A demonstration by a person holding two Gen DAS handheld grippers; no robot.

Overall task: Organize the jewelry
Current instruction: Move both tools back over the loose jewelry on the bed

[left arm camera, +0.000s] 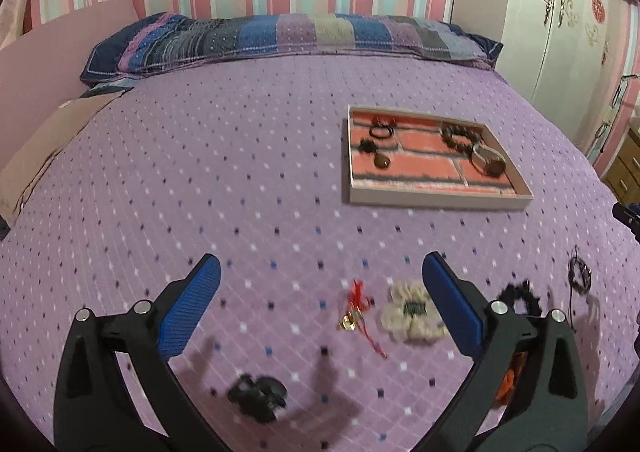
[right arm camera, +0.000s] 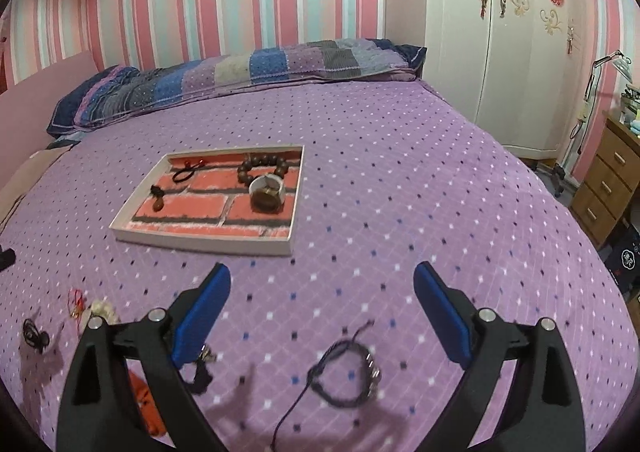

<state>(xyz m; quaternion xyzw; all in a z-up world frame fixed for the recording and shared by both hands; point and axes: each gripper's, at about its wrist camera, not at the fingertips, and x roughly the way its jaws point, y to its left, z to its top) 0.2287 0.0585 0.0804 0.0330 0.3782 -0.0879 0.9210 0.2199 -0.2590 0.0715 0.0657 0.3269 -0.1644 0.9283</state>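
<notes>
A shallow tray [left arm camera: 436, 199] with a brick-pattern lining lies on the purple bedspread and holds a bead bracelet [left arm camera: 460, 135], a bangle [left arm camera: 488, 161], a hair tie and a pendant. My left gripper [left arm camera: 322, 263] hovers open and empty over a red string charm [left arm camera: 354, 312], a cream scrunchie [left arm camera: 412, 312] and a black clip [left arm camera: 258, 396]. My right gripper [right arm camera: 323, 272] is also open and empty, above a black cord bracelet [right arm camera: 348, 376]. The tray [right arm camera: 200, 242] lies beyond it, to the left. A dark tassel piece [right arm camera: 202, 368] and something orange [right arm camera: 146, 400] are partly hidden by its left finger.
A patchwork pillow [left arm camera: 288, 35] lies at the head of the bed under the striped wall. A white wardrobe [right arm camera: 500, 51] and wooden drawers [right arm camera: 604, 187] stand off the bed's right side. A black lace scrunchie [left arm camera: 520, 296] and a cord loop [left arm camera: 580, 276] lie to the right.
</notes>
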